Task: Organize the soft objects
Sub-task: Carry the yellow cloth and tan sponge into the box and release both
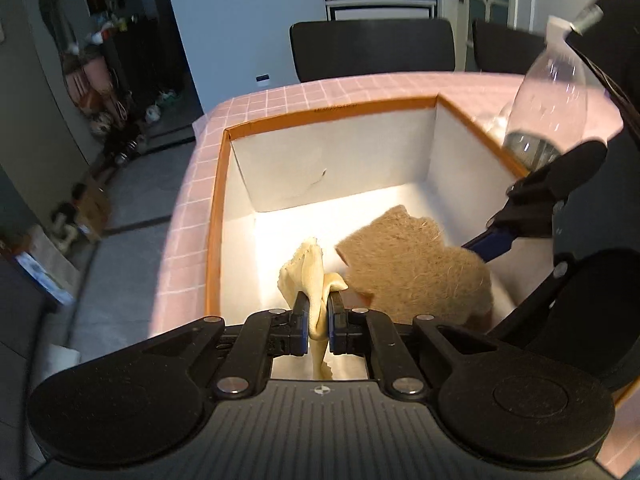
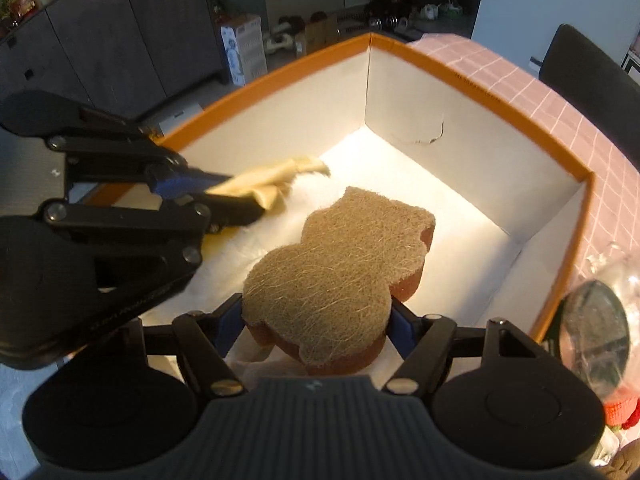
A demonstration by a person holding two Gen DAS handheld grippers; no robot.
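Your two wrist cameras look down, close, into the same orange-rimmed box (image 1: 400, 105) (image 2: 460, 62) from opposite sides; each view catches the other gripper and the pink tabletop (image 1: 280, 96) (image 2: 560, 92).

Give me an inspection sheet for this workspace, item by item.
Surface: pink grid tablecloth under an orange-rimmed white box.
Job's things: cream cloth and brown scouring sponge, both held over the box interior.
Clutter: clear plastic bottle beside the box.
Grippers: left gripper shut on the cloth; right gripper shut on the sponge.
Cables: nothing seen.
Surroundings: black chairs, grey cabinets, floor items by the wall.
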